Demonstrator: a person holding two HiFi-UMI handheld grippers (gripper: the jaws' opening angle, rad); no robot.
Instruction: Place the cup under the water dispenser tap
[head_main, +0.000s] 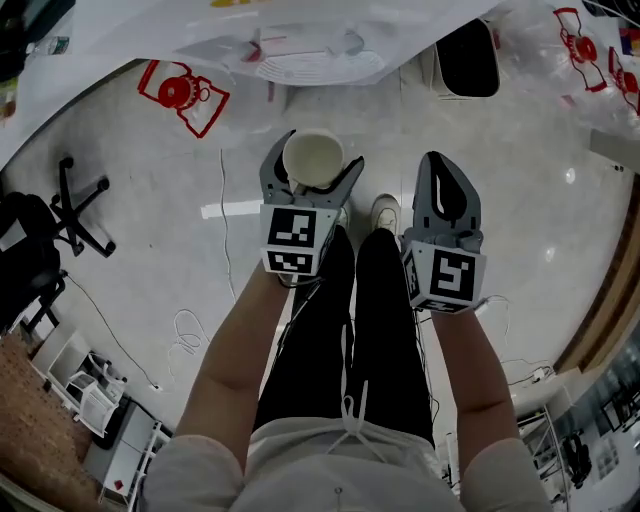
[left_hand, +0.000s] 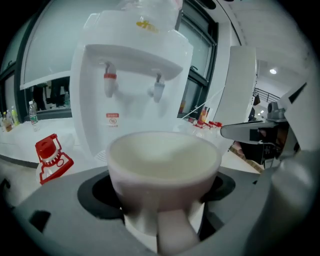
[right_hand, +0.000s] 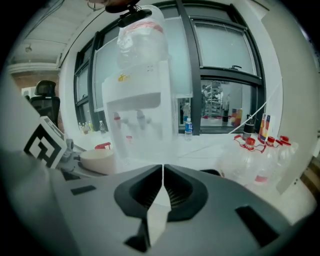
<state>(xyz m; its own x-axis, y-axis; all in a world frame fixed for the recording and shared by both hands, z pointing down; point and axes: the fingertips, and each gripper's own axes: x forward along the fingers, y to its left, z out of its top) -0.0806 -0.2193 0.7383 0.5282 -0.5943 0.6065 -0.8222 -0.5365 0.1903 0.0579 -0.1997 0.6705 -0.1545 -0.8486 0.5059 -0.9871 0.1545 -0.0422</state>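
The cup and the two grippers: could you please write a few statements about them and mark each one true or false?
1. The left gripper holds the cup upright between its jaws. True.
2. The cup is full of water. False: it looks empty.
3. The right gripper has its jaws together with nothing between them. True.
4. The cup stands under a tap. False: it is held in front of the water dispenser, apart from it and not under the red tap or the other.
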